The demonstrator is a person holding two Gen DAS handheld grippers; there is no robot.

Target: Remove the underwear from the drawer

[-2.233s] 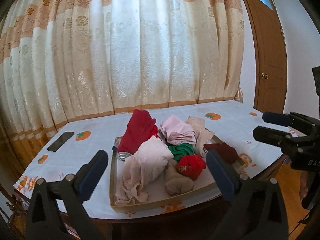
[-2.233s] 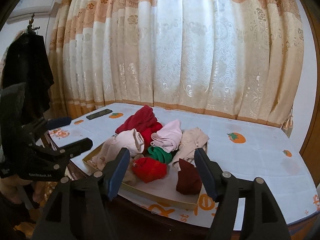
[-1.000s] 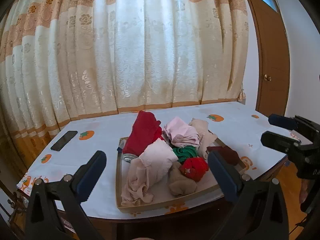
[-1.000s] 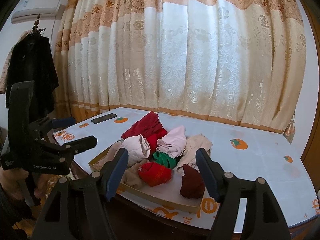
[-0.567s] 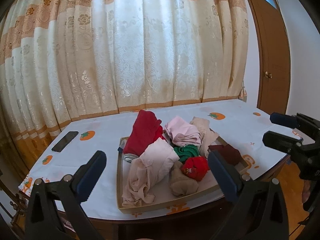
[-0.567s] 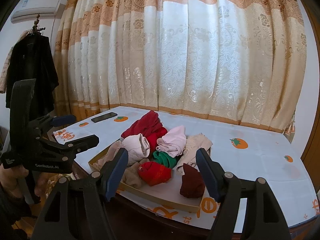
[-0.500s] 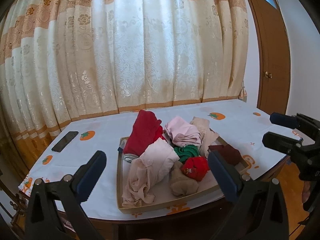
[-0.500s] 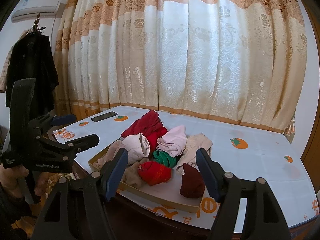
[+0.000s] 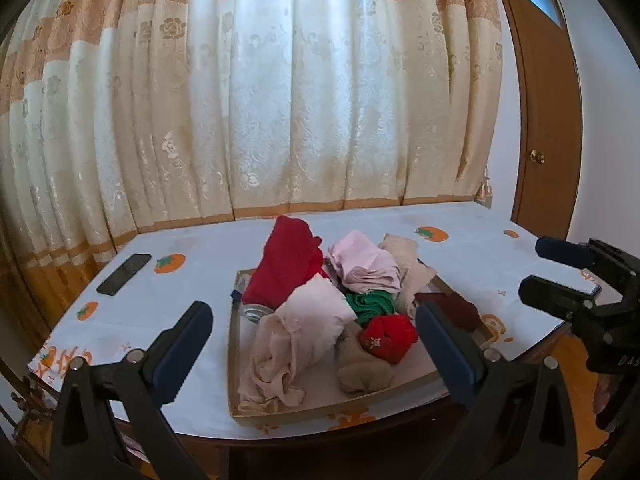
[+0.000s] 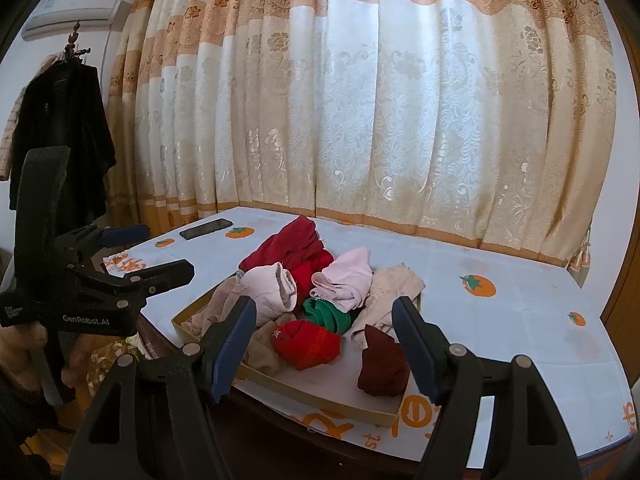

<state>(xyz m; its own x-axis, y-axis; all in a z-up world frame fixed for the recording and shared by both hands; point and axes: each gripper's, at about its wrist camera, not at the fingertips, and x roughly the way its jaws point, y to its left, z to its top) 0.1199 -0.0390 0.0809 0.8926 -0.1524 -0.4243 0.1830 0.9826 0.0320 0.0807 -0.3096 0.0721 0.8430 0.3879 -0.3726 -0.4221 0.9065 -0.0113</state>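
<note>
Underwear [image 9: 308, 332] lies untouched: the right claw [image 10: 324, 344] and left claw [image 9: 312, 344] both hang spread and empty, short of the bench [image 9: 192, 288]. Beyond them the bundles heap in the shallow drawer [image 10: 320, 394]. The reach seems not yet begun; next, one claw must descend onto a single bundle.

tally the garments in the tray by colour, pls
Red: 2, tall piece, bright bundle
Maroon: 1
Green: 1
Pale pink: 2
Beige/tan: 2
Total: 8 visible; more may be buried.
</note>
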